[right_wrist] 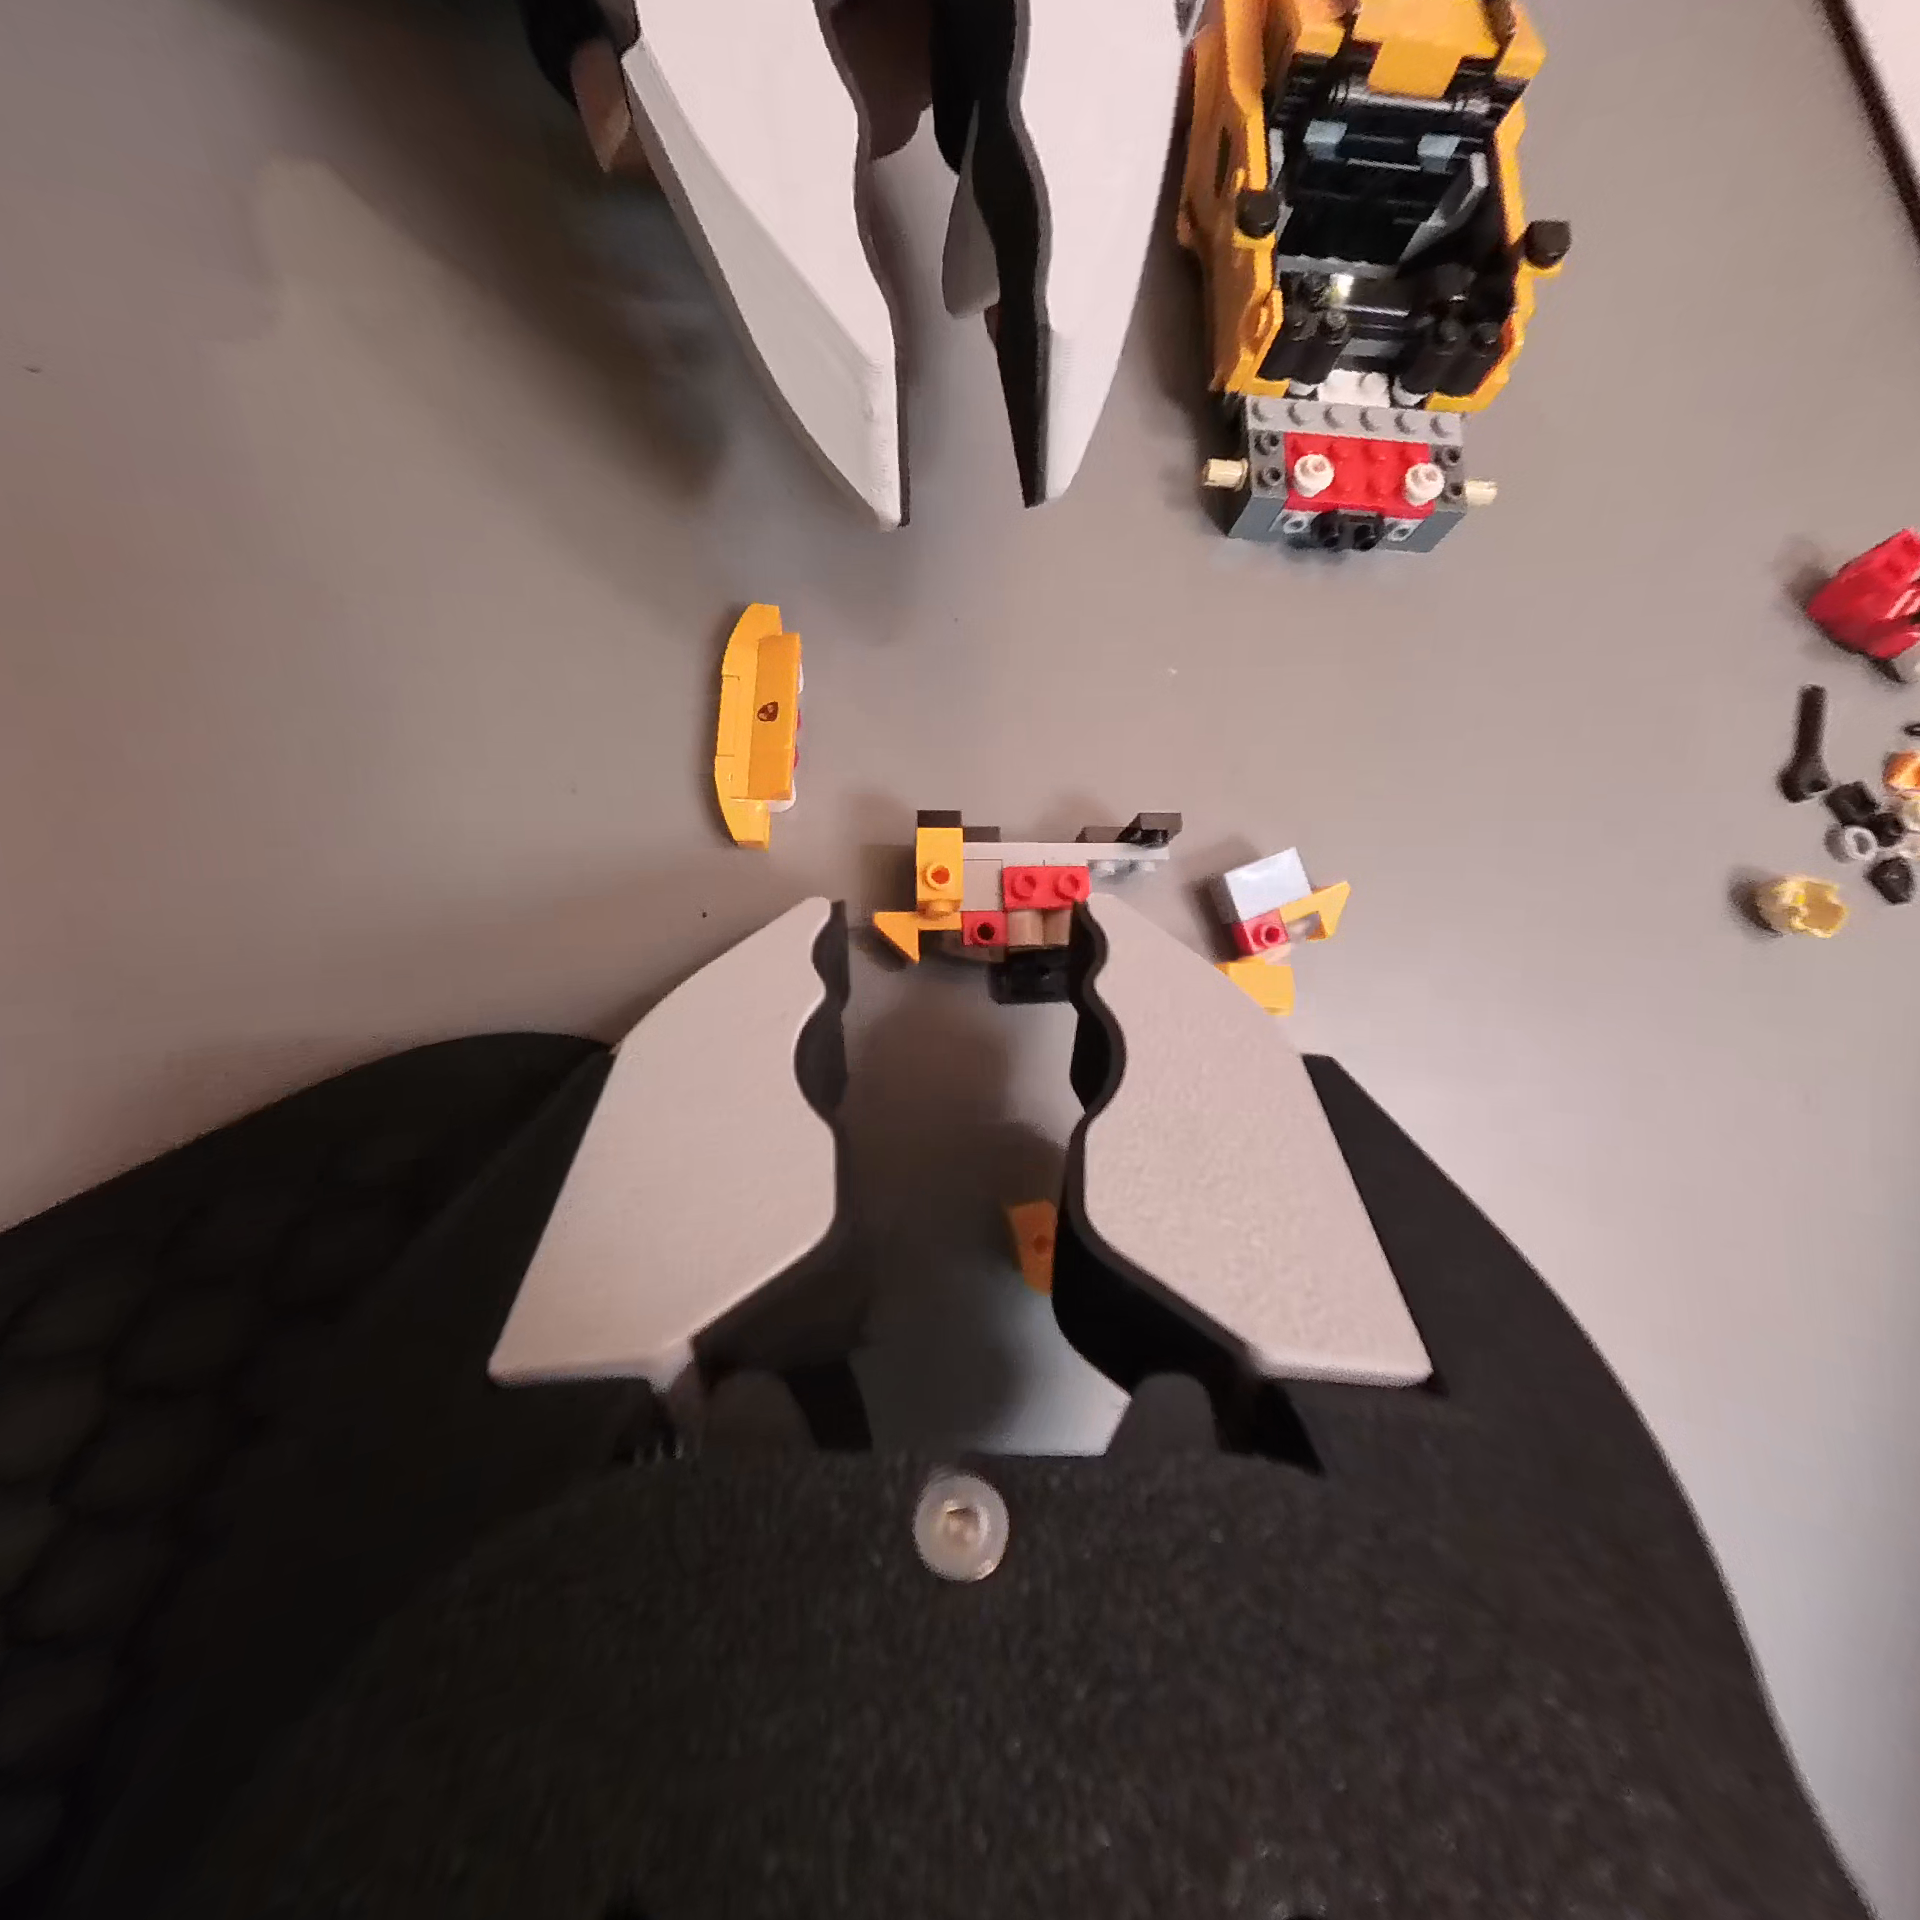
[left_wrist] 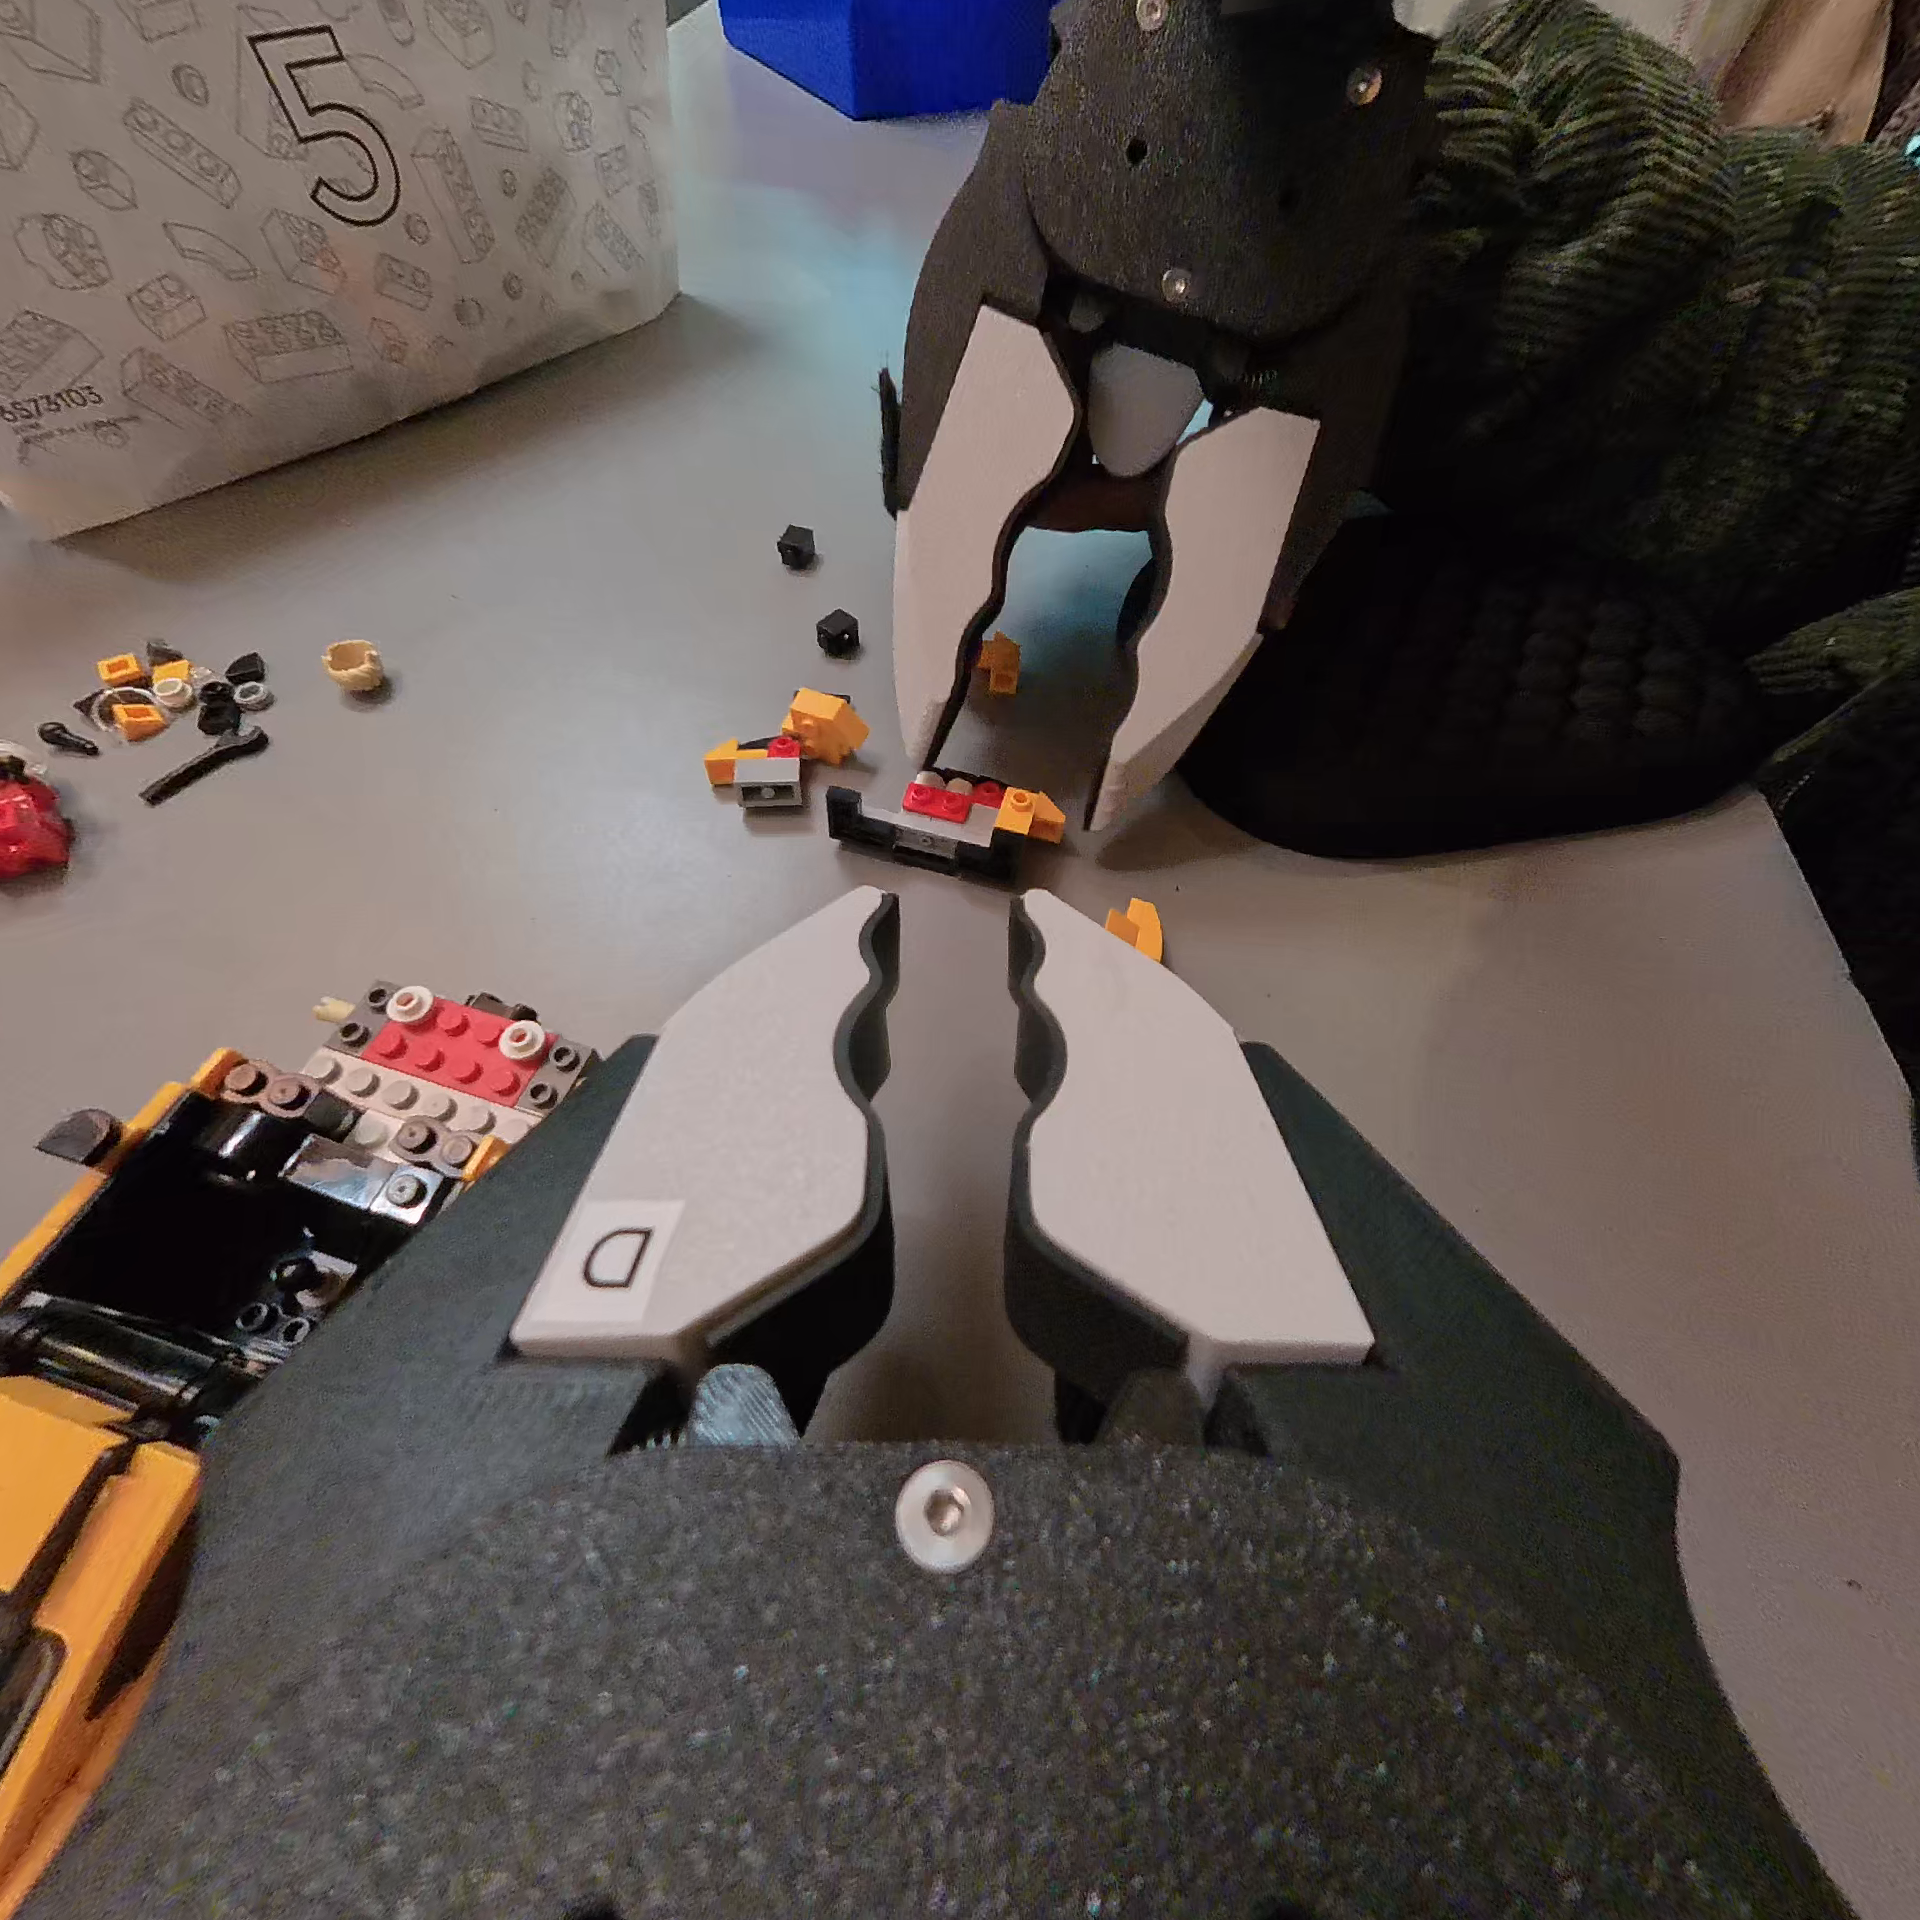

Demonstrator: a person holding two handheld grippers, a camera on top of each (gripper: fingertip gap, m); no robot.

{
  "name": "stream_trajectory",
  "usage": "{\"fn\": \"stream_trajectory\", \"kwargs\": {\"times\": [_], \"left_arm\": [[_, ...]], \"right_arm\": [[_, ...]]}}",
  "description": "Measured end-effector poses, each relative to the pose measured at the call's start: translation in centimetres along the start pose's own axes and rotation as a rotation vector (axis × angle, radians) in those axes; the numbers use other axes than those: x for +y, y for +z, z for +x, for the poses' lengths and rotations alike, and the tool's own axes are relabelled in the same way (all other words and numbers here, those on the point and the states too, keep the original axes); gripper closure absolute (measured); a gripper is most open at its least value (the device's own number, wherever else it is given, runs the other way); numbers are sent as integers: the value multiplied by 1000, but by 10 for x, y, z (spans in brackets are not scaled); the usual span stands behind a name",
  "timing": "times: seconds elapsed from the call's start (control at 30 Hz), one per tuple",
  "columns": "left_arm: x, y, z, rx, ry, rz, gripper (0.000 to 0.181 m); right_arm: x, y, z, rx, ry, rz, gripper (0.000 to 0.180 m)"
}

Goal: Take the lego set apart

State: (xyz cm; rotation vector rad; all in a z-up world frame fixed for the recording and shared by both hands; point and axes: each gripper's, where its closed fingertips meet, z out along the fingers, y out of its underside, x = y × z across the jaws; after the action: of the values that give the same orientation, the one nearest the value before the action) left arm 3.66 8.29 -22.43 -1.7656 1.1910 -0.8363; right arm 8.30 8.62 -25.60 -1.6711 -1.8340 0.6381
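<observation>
Left gripper (left_wrist: 954,914) jaws parted, holding nothing, right gripper (right_wrist: 961,925) jaws parted wider, empty, tips facing across a small brick piece (right_wrist: 1023,883) on the grey table (right_wrist: 416,727), yellow car (right_wrist: 1361,260) beside the left gripper, loose bricks (left_wrist: 171,696) scattered apart.

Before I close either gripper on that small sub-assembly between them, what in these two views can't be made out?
- Black brick under the red, grey and orange sub-assembly: right wrist view, part hidden by the right gripper's finger.
- Small orange piece: mostly behind the same finger.
- Orange and black lego car: cut off by the left wrist view's edge.
- Pile of tiny loose pieces: too small to identify.
</observation>
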Motion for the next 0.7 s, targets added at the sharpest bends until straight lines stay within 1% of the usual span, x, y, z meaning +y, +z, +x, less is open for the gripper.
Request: {"fn": "stream_trajectory", "kwargs": {"times": [0.13,0.23,0.37,0.4,0.43,0.53,0.6,0.7], "left_arm": [[0,0,-1,-2,-7,3,162],[-1,0,-1,-1,-10,5,162],[-1,-1,-1,-2,-9,6,162],[-1,-1,-1,-2,-10,6,162],[-1,-2,-1,-1,-10,6,162],[-1,-2,-1,0,-3,2,162],[0,-2,-1,-4,5,-2,162],[-1,-4,-1,-9,14,-4,162]], "right_arm": [[-1,6,-1,19,-6,-44,140],[-2,7,4,57,-13,-62,154],[-2,6,10,84,-33,-94,163],[-2,4,11,92,-48,-107,171],[-3,2,12,99,-67,-123,172],[-2,-5,21,158,-155,-222,172],[2,-11,29,214,-256,-330,172],[4,-14,34,255,-402,-460,172]]}}
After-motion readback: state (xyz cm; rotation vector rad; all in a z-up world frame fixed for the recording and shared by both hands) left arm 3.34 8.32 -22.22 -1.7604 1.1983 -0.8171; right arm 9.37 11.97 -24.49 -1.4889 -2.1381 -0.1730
